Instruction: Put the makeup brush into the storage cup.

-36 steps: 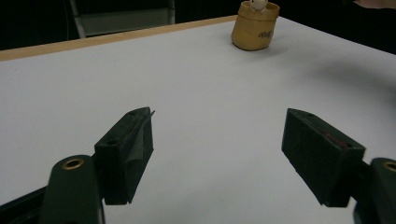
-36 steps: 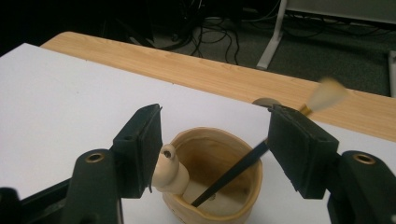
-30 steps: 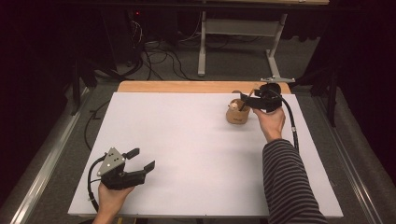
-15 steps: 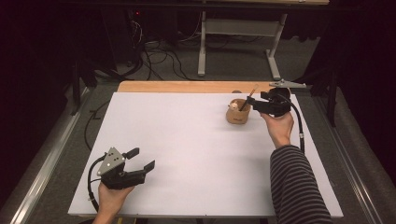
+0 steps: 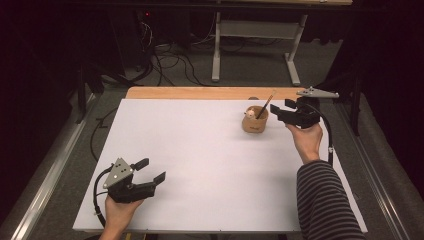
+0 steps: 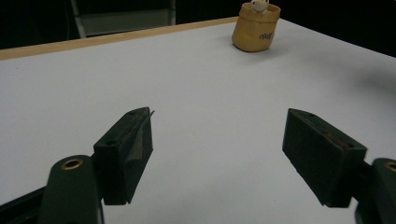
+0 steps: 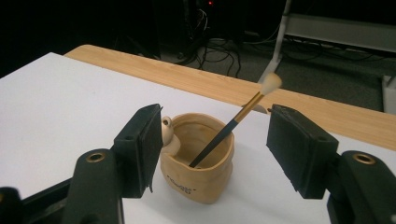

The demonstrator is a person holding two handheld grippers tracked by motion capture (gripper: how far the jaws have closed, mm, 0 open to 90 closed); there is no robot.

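high view: at the far right of a white table, a person's right gripper hangs just beside a small tan pot, jaws spread wide and pinching nothing. a brush stands in the pot, its handle leaning up and away toward the table's far edge, bristle tip topmost. seen from the right gripper view, the pot sits low between the two open jaws without touching either, and the brush crosses the gap on a slant, dark foot in the pot, pale tip up near the right-hand jaw; a little figure clings to the rim by the other jaw. the brush's long axis runs upward across the jaws' opening, so any pinch would likely have to meet the handle above the rim. the left gripper rests well apart at the near left corner, jaws also spread and empty; the left gripper view shows the pot far off. the right hand is plainly the nearer one.
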